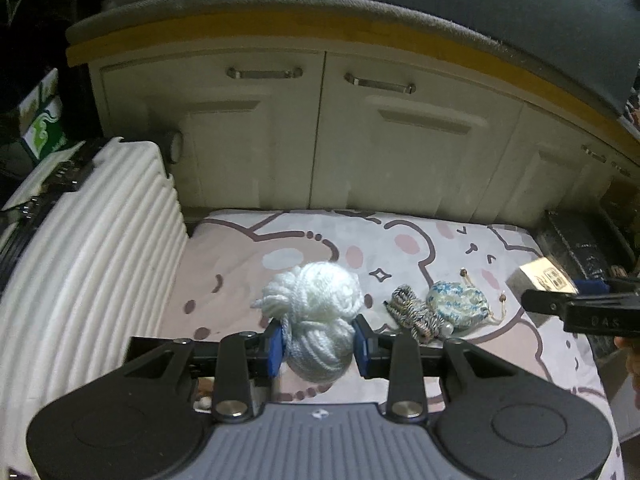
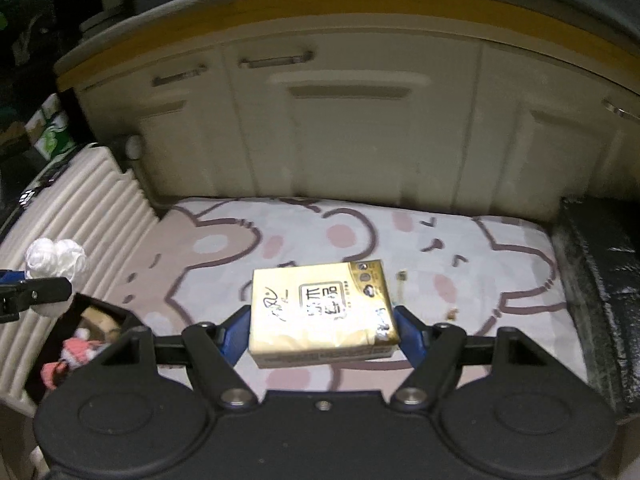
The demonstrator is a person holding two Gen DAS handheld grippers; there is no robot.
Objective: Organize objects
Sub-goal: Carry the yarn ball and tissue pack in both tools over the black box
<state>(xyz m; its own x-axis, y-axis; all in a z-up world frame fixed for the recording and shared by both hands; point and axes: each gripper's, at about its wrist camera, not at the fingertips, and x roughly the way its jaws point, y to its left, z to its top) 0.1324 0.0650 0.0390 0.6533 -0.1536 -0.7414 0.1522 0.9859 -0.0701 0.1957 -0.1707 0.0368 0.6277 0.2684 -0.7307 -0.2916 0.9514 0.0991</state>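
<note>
The left gripper [image 1: 319, 347] pinches a white ball of wound yarn [image 1: 320, 316] between its blue-padded fingers [image 1: 275, 346], one pad pressed into each side of the ball, which hangs clear of the cartoon-printed pink and white cloth mat [image 1: 248, 256] below. On the mat just right of the yarn lie a small coil of grey and brown braided cord [image 1: 412, 310] and, touching it on its right, a pale drawstring pouch with a blue flower print [image 1: 458, 306].

The right gripper [image 2: 322, 336] clamps a gold and cream soft pack of tissues [image 2: 320, 312] by its two short ends, fingers spread wide to span it; the pack is level, printed face up, held above the mat's near middle. In the left wrist view the same pack [image 1: 540, 280] shows at the right edge, beside the other gripper's black finger.

Along the far side of the mat stands a cream cabinet with metal handles [image 1: 320, 140] under a yellow-edged ledge. At the left a white ribbed suitcase [image 1: 92, 264] lies beside the mat. In the right wrist view, a dark open box [image 2: 76, 344] sits at the near left, holding what seems to be a pink knitted item [image 2: 76, 354], though the blur there makes this uncertain.
</note>
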